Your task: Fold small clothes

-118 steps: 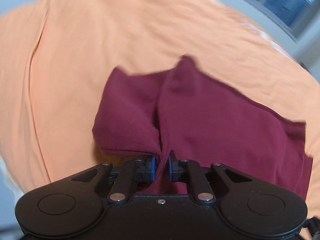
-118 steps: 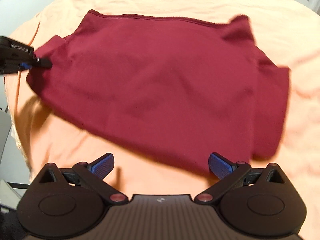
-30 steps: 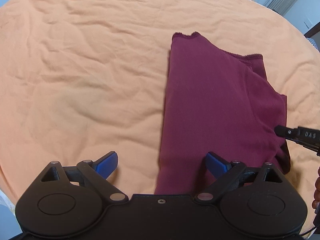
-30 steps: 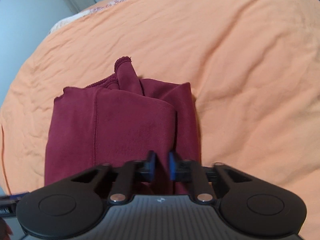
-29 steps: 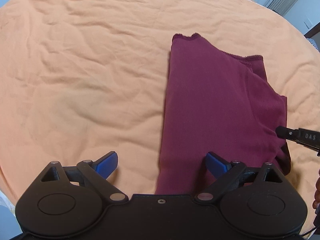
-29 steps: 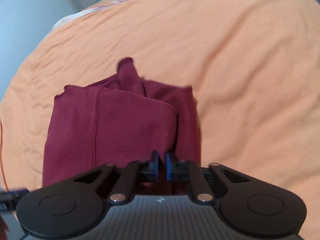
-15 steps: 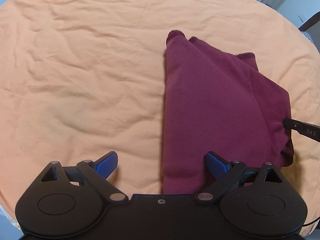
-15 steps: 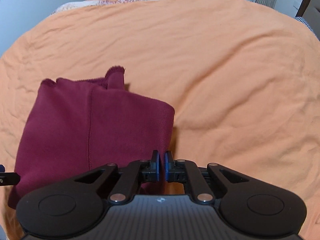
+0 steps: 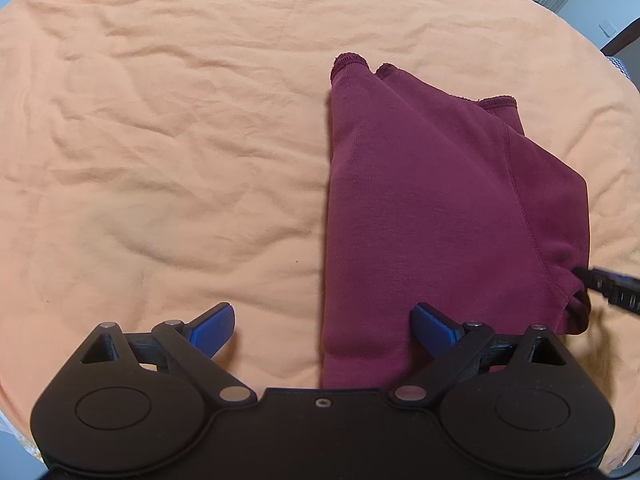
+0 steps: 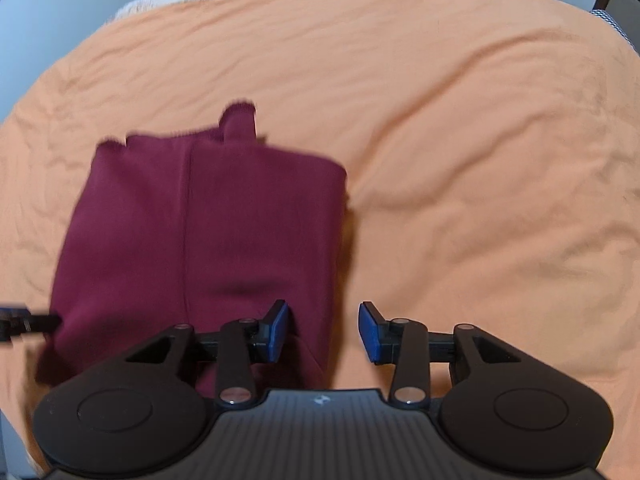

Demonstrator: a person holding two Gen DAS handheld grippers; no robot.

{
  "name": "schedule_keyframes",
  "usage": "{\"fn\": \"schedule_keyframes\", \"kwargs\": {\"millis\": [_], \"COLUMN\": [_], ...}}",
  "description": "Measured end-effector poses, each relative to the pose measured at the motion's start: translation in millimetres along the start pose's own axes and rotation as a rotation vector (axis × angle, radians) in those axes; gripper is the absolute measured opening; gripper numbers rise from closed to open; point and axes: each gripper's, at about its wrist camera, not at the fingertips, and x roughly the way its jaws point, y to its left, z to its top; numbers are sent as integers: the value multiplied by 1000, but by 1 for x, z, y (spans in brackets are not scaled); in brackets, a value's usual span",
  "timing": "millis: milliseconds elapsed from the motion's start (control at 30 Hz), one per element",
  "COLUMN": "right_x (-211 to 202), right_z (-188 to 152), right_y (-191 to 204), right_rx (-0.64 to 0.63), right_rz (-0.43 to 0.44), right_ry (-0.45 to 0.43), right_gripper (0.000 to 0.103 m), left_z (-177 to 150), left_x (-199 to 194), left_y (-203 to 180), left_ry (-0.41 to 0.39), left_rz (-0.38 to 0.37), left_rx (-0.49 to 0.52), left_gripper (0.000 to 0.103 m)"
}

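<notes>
Wrinkled orange bedsheet (image 9: 160, 140) spreads bare around a folded maroon knit garment (image 9: 420, 208); left gripper (image 9: 324, 322) gapes over its near-left edge, right gripper (image 10: 323, 330) spread astride its right edge.

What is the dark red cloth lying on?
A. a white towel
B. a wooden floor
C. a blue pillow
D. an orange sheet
D: the folded cloth lies flat on a wrinkled orange sheet that spreads out all around it in both views.
</notes>
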Motion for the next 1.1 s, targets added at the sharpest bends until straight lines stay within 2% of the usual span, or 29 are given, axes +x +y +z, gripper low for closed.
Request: {"fn": "schedule_keyframes", "kwargs": {"millis": [100, 167, 233, 367, 467, 633, 800, 967, 1100], "right_x": [-4, -13, -22, -24, -16, 0, -5, -23, -29], "right_z": [-12, -16, -17, -12, -12, -33, -50, -52, -38], "right_y": [-5, -10, -13, -13, -9, -4, -10, -14, -17], "right_rx": [-20, 10, 51, 141, 169, 142, 148, 178, 207], "right_rz": [-19, -19, 7, 61, 92, 68, 51, 62, 105], "right_ry": [14, 1, -29, -64, -47, 37, 61, -16, -74], "right_gripper": [44, 44, 44, 52, 57, 58, 66, 71, 77], "left_z": [-2, -3, -5, -8, -9, -13, -15, -15, -15], "left_x": [0, -1, 0, 1, 0, -3, -5, -3, -2], "left_y": [1, 1, 1, -1, -4, -5, -2, -1, -2], "left_ry": [2, 2, 1, 7, 7, 5, 8, 14, 19], "left_rz": [-2, -2, -1, 3, 9, 11, 7, 3, 6], "left_rx": [0, 3, 3, 4, 18, 26, 15, 2, 12], "left_gripper": [96, 96, 96, 97, 97, 97, 97, 97, 97]}}
